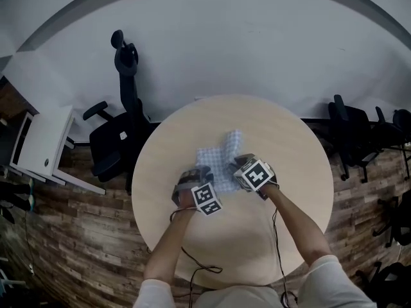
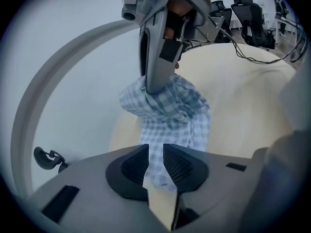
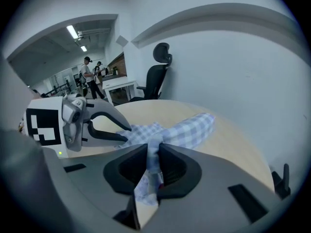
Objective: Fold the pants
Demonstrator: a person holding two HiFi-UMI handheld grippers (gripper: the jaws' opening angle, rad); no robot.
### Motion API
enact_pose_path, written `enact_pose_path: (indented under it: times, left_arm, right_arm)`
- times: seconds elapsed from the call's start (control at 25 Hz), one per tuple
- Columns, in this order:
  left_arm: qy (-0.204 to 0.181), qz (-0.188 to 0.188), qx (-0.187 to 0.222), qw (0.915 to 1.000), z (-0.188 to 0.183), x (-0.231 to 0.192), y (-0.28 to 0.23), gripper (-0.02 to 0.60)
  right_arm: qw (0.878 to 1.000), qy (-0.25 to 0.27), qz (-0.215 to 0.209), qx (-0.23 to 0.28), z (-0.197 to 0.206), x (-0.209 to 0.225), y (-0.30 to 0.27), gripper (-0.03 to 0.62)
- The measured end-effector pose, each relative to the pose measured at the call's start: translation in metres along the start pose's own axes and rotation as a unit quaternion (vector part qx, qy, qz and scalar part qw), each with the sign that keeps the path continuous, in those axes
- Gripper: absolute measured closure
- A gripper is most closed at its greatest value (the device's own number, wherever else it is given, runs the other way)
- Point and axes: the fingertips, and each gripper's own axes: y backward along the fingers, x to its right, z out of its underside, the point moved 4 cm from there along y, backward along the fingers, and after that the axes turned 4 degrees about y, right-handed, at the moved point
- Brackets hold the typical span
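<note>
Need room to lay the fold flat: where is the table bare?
Bare: table left, right and beyond the pants. Crowded: middle, where left claw and right claw grip the pants; cables cross the near edge.

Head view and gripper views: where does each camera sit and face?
Head view: on the person's head, looking down at the round table and checked pants; both forearms, left gripper and right gripper show.
Left gripper view: on the left gripper, looking along its jaws, shut on the pants, towards the right gripper.
Right gripper view: on the right gripper, jaws shut on the pants, facing the left gripper and a black office chair.
Shared: both gripper views show the pants and the other gripper.
</note>
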Motion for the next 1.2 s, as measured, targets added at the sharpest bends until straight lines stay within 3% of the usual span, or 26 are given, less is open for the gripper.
enact_pose_path:
  times: [0.4,0.52,0.64,0.76,0.84,0.96,1.08,1.16,1.2]
  left_arm:
    - [0.064,-0.026,-0.069,0.9952,0.126,-0.002,0.042,0.474]
    - [0.081,-0.025,-0.089,0.9924,0.165,0.004,0.051,0.474]
    - [0.092,-0.026,-0.098,0.9906,0.189,0.008,0.057,0.474]
    - [0.095,-0.026,-0.096,0.9905,0.197,0.007,0.060,0.474]
    - [0.093,-0.021,-0.089,0.9914,0.193,0.010,0.059,0.474]
    - [0.082,-0.016,-0.076,0.9936,0.183,0.012,0.058,0.474]
    - [0.069,-0.017,-0.061,0.9956,0.166,0.011,0.058,0.474]
    - [0.061,-0.016,-0.047,0.9969,0.152,0.010,0.058,0.474]
    - [0.057,-0.016,-0.041,0.9974,0.145,0.010,0.057,0.474]
  right_arm:
    - [0.987,0.132,-0.045,-0.079,-0.036,-0.113,-0.091,0.488]
    - [0.983,0.126,-0.078,-0.111,-0.027,-0.139,-0.120,0.427]
    - [0.984,0.111,-0.082,-0.114,-0.017,-0.149,-0.138,0.401]
    - [0.984,0.110,-0.084,-0.114,-0.014,-0.153,-0.146,0.366]
    - [0.982,0.098,-0.110,-0.116,-0.013,-0.161,-0.144,0.321]
    - [0.986,0.095,-0.123,-0.059,-0.027,-0.168,-0.127,0.275]
    - [0.983,0.097,-0.134,0.081,-0.052,-0.169,-0.091,0.276]
    - [0.978,0.091,-0.119,0.148,-0.068,-0.163,-0.065,0.276]
    - [0.979,0.088,-0.101,0.157,-0.072,-0.155,-0.055,0.276]
